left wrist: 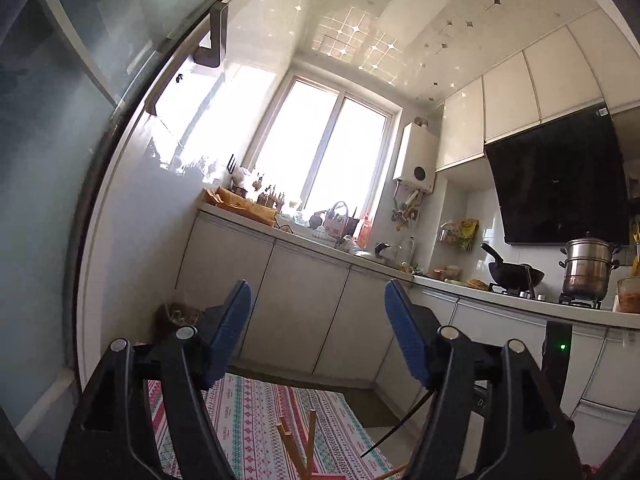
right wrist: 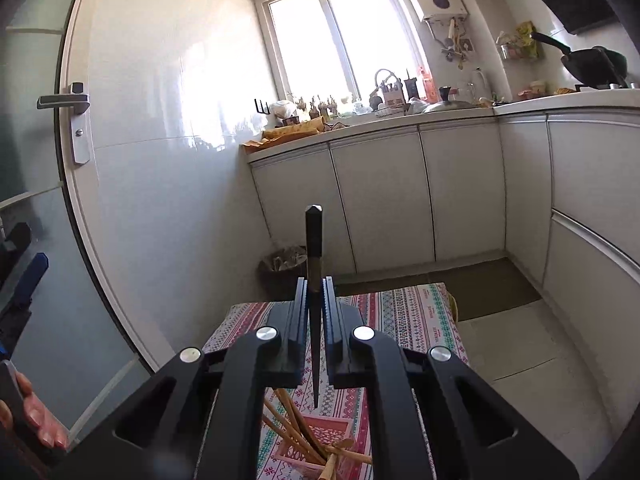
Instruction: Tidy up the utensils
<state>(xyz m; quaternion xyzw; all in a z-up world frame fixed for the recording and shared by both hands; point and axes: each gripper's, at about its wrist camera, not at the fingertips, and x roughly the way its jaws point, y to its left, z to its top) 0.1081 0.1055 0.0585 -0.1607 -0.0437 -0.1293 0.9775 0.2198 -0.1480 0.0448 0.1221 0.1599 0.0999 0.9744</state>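
Observation:
My right gripper [right wrist: 315, 284] is shut on a black chopstick [right wrist: 313, 248]. The chopstick stands upright, thick end up and thin tip down, over the table with the patterned cloth [right wrist: 408, 320]. Right under the tip, several wooden chopsticks [right wrist: 288, 428] lean in what looks like a pink holder [right wrist: 332, 426]. My left gripper [left wrist: 318, 292] is open, with nothing between its blue pads [left wrist: 228, 332], and it points across the kitchen above the cloth [left wrist: 248, 412]. In the left wrist view the wooden chopsticks [left wrist: 288, 440] show at the bottom, and the black chopstick's thin tip [left wrist: 396, 426] crosses at the lower right.
A dark waste bin [right wrist: 280, 268] stands on the floor beyond the table, by the white wall. White cabinets [right wrist: 380, 200] run under a cluttered counter [right wrist: 360, 124]. A wok [left wrist: 514, 272] and a steel pot [left wrist: 588, 268] sit on the stove. A door with a handle [right wrist: 68, 102] is at the left.

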